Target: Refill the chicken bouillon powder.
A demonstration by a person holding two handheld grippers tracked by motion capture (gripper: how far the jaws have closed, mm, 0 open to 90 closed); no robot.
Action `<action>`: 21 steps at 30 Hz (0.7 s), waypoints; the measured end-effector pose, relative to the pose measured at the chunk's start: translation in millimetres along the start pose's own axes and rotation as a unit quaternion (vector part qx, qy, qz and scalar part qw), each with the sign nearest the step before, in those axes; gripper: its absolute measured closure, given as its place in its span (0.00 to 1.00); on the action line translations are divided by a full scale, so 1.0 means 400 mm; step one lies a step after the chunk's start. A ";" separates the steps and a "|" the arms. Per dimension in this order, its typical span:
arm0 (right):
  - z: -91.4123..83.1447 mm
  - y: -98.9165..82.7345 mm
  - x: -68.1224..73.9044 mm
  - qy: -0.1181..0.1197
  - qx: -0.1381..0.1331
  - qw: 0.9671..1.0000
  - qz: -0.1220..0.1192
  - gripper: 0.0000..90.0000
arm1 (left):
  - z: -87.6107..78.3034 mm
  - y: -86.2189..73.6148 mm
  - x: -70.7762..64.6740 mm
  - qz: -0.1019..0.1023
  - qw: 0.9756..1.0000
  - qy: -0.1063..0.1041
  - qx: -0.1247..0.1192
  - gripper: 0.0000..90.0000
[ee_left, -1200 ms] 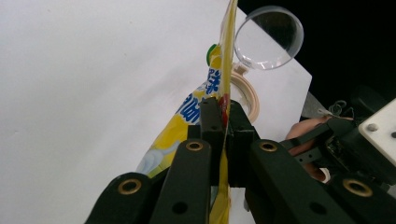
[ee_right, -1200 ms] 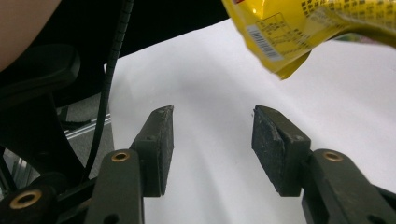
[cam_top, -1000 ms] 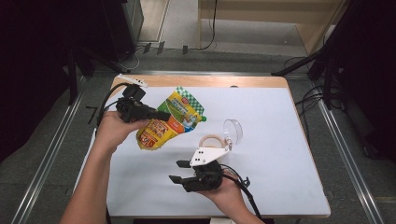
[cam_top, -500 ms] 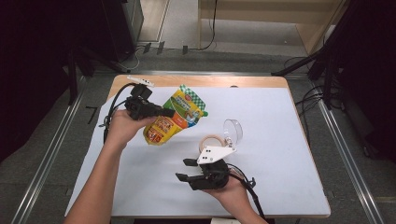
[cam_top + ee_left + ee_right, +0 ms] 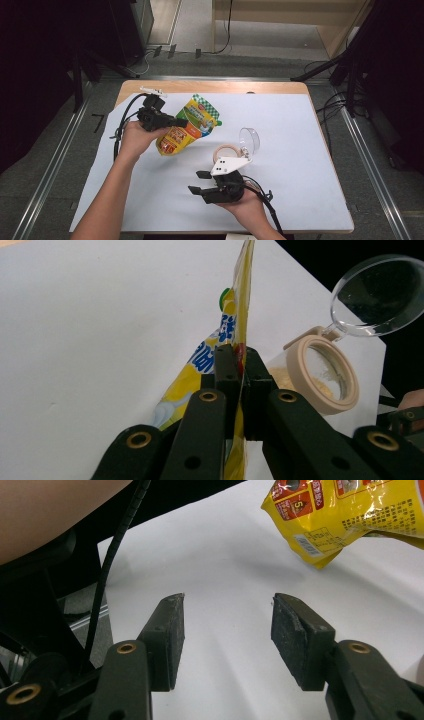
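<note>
A yellow and green snack pouch (image 5: 187, 128) hangs over the white table top, pinched at its edge by my left gripper (image 5: 179, 122), which is shut on it. In the left gripper view the pouch (image 5: 235, 315) stands edge-on between the two black jaws of my left gripper (image 5: 239, 367). An open jar with a tan rim (image 5: 227, 150) (image 5: 322, 372) and a flipped-up clear lid (image 5: 249, 140) stands on the table just right of the pouch. My right gripper (image 5: 198, 182) (image 5: 227, 622) lies low near the front edge, jaws apart with nothing between them; the pouch's lower corner (image 5: 345, 517) shows beyond it.
A white sheet (image 5: 300, 150) covers the wooden table. Black cables (image 5: 122, 125) trail from the left gripper towards the table's left edge. Dark stands and floor rails surround the table.
My left hand has carried the pouch a little to the right and lower, towards the jar. The right gripper has stayed where it was.
</note>
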State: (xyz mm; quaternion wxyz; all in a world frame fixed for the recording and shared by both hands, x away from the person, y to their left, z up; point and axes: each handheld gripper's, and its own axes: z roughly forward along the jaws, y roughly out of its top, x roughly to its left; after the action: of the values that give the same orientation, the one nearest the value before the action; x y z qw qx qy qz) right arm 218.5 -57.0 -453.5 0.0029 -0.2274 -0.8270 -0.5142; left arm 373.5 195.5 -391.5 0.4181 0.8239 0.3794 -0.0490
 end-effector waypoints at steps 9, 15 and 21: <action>0.001 -0.001 -0.003 -0.001 0.001 1.000 0.001 0.54 | 0.005 -0.016 0.009 -0.001 1.000 0.012 0.007 0.99; -0.006 0.001 -0.009 -0.006 -0.002 1.000 0.007 0.54 | 0.000 -0.024 0.013 -0.008 1.000 0.005 0.001 0.99; -0.008 0.001 -0.010 -0.009 -0.003 1.000 0.005 0.54 | -0.018 -0.042 0.010 -0.005 1.000 0.015 -0.004 0.99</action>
State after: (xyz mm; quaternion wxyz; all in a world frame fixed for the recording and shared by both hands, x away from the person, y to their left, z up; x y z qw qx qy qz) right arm 221.7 -60.9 -452.5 -0.0024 -0.2356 -0.8245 -0.5145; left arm 363.4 209.4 -399.5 0.4151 0.8212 0.3898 -0.0368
